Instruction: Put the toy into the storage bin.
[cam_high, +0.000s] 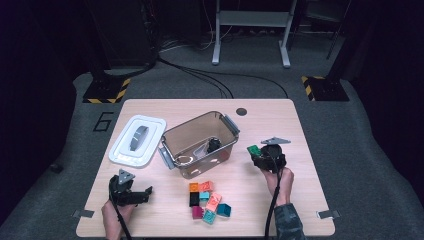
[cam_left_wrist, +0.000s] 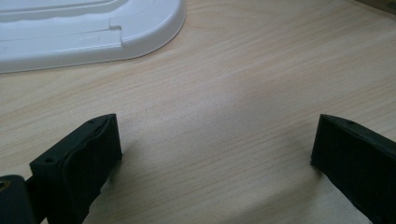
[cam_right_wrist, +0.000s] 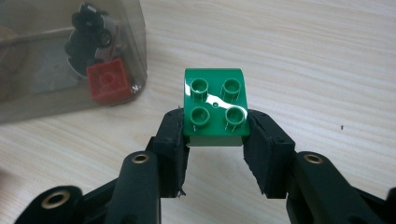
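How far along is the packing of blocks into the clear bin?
Done: lid lies off beside the clear bin, which already holds a red block. In hand: right gripper clamps a green block. Left: a cluster of blocks on the table; left gripper open.

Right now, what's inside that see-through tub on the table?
Inside the tub lie a red brick, a dark toy car and a metal ring. Its tinted walls blur whatever else sits on the bottom.

– What's the green brick (cam_right_wrist: 215, 106) made of?
– Glossy plastic with shiny studs. The table (cam_right_wrist: 303, 56) is pale matt wood grain.
– And at nine o'clock?
– The bin (cam_high: 200, 145), smoky clear plastic; its lid (cam_left_wrist: 84, 32), smooth white plastic.
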